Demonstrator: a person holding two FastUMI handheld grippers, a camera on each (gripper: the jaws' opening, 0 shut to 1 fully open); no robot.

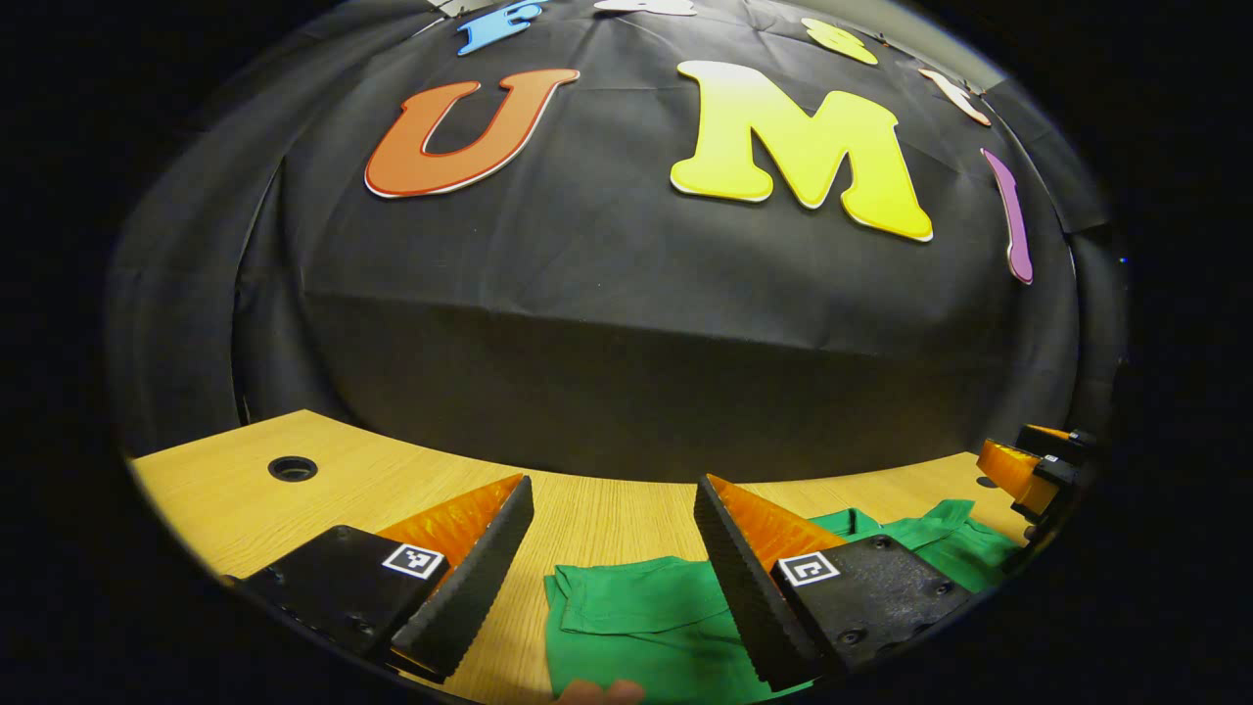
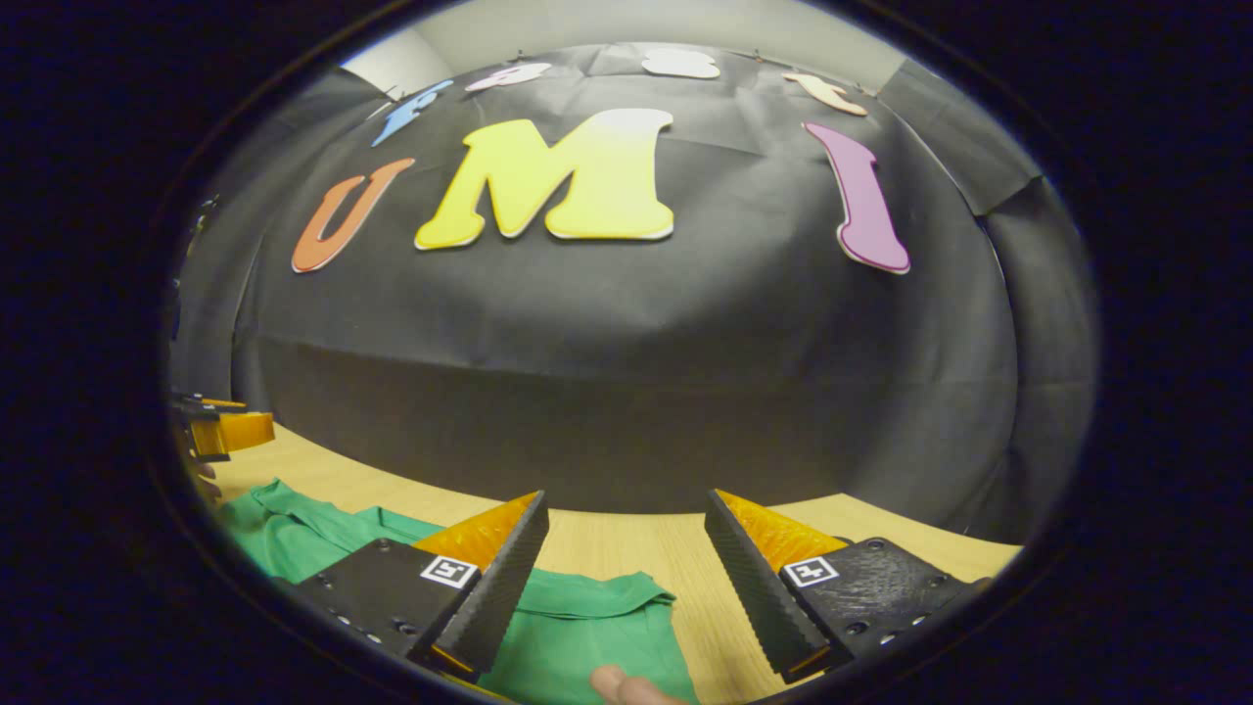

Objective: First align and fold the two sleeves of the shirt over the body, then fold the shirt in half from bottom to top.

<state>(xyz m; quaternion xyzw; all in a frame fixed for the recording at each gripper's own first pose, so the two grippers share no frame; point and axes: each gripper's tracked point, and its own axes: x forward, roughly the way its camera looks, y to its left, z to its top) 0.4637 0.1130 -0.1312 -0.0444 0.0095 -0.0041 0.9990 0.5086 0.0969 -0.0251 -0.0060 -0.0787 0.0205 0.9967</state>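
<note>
A green shirt [image 1: 636, 617] lies flat on the wooden table [image 1: 323, 480]; its left sleeve end sits just under my left gripper [image 1: 614, 490], whose fingers stand wide open above it with nothing between them. In the right gripper view the shirt's [image 2: 578, 636] other sleeve lies below my right gripper [image 2: 626, 504], also open and holding nothing. The shirt's collar [image 2: 284, 519] shows at the left of that view. The right gripper [image 1: 1028, 470] appears at the far right of the left gripper view, and the left gripper [image 2: 220, 431] at the far left of the right gripper view.
A round cable hole [image 1: 292, 468] is set in the table at the back left. The black cloth wall [image 1: 626, 372] rises right behind the table's far edge. A fingertip [image 2: 626, 685] shows at the bottom edge of the right gripper view.
</note>
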